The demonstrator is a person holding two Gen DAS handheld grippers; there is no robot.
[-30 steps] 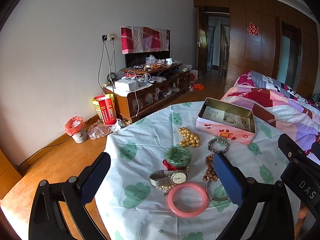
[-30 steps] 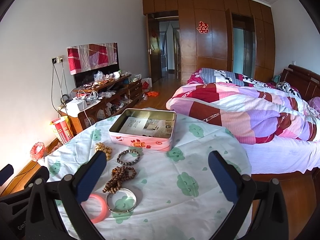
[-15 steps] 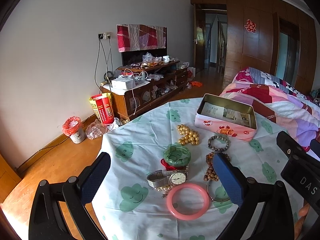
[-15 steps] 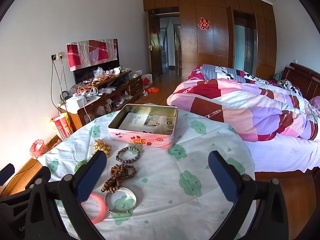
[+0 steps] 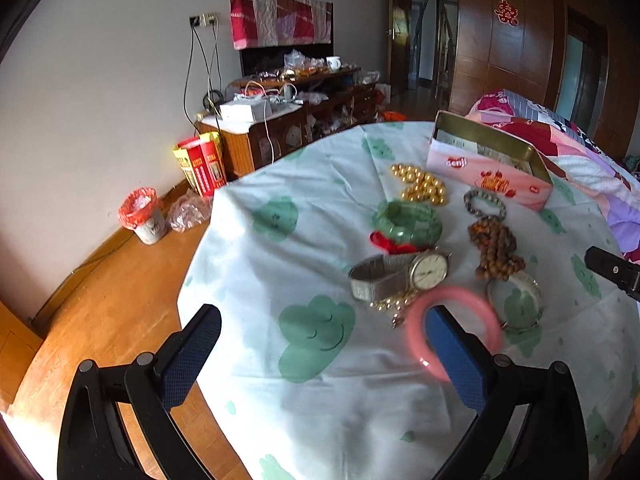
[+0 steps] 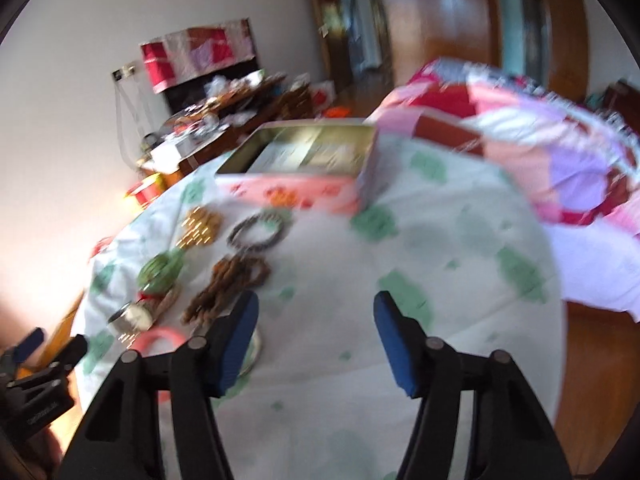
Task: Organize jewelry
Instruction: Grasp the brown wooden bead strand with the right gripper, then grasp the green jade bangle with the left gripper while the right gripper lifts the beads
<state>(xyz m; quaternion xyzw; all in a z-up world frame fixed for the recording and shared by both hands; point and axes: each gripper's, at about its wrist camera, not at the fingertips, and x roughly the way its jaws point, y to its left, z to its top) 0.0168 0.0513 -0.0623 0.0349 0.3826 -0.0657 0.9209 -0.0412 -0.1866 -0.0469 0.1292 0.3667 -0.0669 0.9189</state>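
Jewelry lies on a round table with a cloud-print cloth (image 5: 280,272): a pink bangle (image 5: 456,312), a steel watch (image 5: 400,274), a green bracelet (image 5: 406,224), gold beads (image 5: 420,186), a grey bead bracelet (image 5: 484,202), brown wooden beads (image 5: 494,248) and a silver bangle (image 5: 516,304). An open pink tin (image 5: 488,160) stands behind them. My left gripper (image 5: 320,344) is open, its right finger over the pink bangle. My right gripper (image 6: 316,332) is open and empty; its view is blurred. The tin (image 6: 308,176) and wooden beads (image 6: 232,284) show there.
A bed with a patchwork quilt (image 6: 540,128) lies right of the table. A cluttered wooden TV cabinet (image 5: 288,120) stands against the far wall, with a red box (image 5: 200,164) and a small bin (image 5: 144,216) on the wood floor at left.
Both grippers have moved forward and down toward the jewelry. The right gripper's jaws have narrowed but stay open. The left gripper's right finger now overlaps the pink bangle.
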